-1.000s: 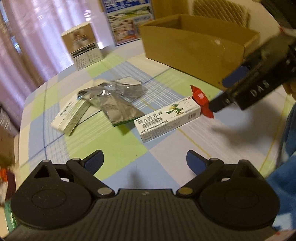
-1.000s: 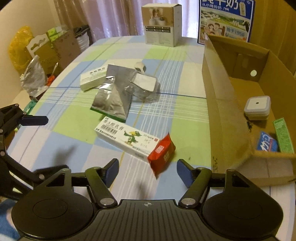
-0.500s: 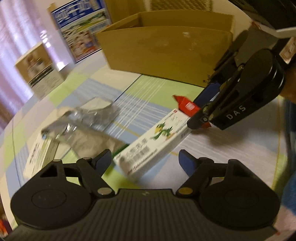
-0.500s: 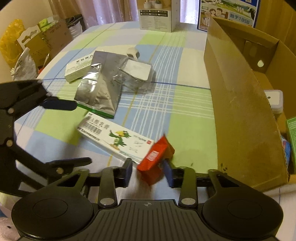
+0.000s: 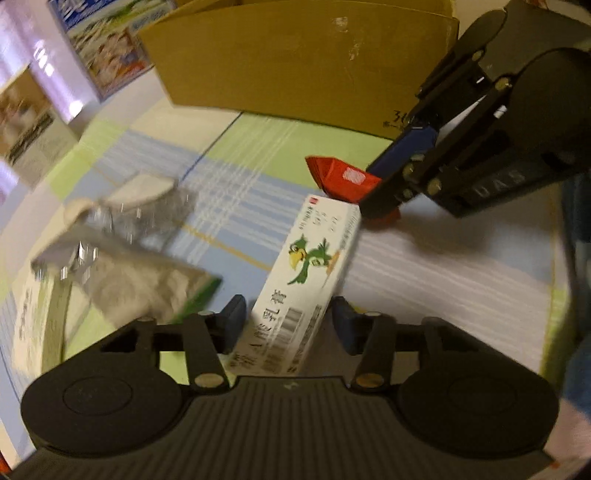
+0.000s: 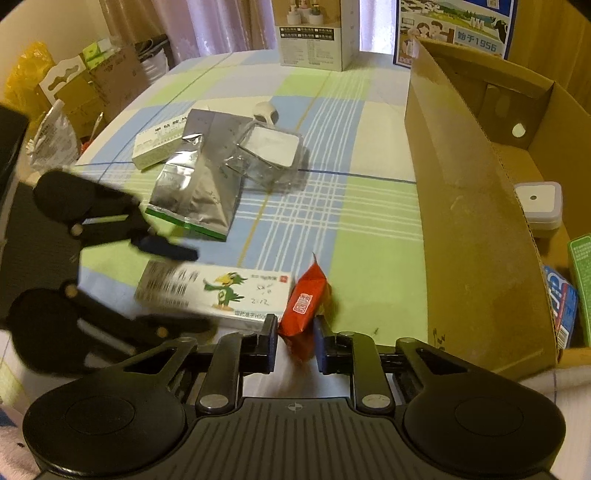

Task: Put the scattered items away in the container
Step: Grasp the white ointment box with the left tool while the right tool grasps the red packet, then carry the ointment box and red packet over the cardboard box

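Observation:
My right gripper (image 6: 295, 345) is shut on a small red packet (image 6: 306, 306) just above the checked tablecloth; it also shows in the left wrist view (image 5: 345, 178). My left gripper (image 5: 288, 325) is open, its fingers on either side of the near end of a white ointment box with a green bird (image 5: 308, 273), with a small gap each side. The same box (image 6: 218, 293) lies beside the red packet. The open cardboard box (image 6: 476, 221) stands to the right and holds several small items.
Silver foil pouches (image 6: 201, 184), a clear-wrapped white item (image 6: 269, 151), another white medicine box (image 6: 157, 144) and a small white object (image 6: 266, 111) lie mid-table. A carton (image 6: 314, 33) and a milk box (image 6: 454, 29) stand at the far edge. Bags and boxes sit left of the table.
My right gripper has closed on the red packet. My left gripper has moved forward and narrowed around the end of the ointment box.

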`<state>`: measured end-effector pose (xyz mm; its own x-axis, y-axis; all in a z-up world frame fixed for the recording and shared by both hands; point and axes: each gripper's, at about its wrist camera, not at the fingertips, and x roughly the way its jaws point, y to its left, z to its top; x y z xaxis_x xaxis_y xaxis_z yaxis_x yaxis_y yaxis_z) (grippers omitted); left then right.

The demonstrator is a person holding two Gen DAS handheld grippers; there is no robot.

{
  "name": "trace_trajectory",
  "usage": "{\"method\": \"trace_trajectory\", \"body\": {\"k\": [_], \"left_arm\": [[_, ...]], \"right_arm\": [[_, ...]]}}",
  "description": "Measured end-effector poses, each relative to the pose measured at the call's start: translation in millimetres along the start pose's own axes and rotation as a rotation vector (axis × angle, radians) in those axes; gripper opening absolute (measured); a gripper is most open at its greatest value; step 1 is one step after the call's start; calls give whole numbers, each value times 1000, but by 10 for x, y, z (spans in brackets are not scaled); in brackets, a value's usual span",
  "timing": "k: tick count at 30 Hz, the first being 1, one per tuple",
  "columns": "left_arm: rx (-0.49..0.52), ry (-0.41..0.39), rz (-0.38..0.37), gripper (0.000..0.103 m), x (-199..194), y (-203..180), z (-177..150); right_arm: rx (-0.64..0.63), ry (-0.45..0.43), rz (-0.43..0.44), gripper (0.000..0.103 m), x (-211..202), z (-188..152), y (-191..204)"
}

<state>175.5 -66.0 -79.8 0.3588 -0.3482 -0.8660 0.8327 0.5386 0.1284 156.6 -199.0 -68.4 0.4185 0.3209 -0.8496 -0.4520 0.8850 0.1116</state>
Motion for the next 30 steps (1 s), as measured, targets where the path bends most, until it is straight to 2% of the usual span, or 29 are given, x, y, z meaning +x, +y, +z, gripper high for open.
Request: {"method": "trace_trajectory", "body": {"k": [3,9,10,11,12,14,19,25,30], "left_arm": [[-117,27,3,34,-154,-81,-193],[-318,67,86,34,-351,-159,-521],[-326,66,95,34,-365,-167,-545],[-330,63,101,34,-373,-174,-552],[-334,60,105,38,-377,-175,-542],[-331,50,115,43,-384,-180,-506],[-350,26,128,45,-325,-109,-399],[-378,1,113,45,-316,-65,-372],[-396,-6,109,45,-286,-42,-379]], "right_arm": [[-12,6,35,14,-30,-25,33],[-42,-9,52,17,-80,-38,115],[-40,-4,52,19,-68,-37,115],[-40,4,49,27,-50,-34,118],[-43,13,45,40,-28,-31,124],[-49,21,41,51,13,-30,136],[-64,40,25,51,142,-25,162],[-3,52,76,51,263,-5,82],[5,43,79,51,306,27,83]]}}
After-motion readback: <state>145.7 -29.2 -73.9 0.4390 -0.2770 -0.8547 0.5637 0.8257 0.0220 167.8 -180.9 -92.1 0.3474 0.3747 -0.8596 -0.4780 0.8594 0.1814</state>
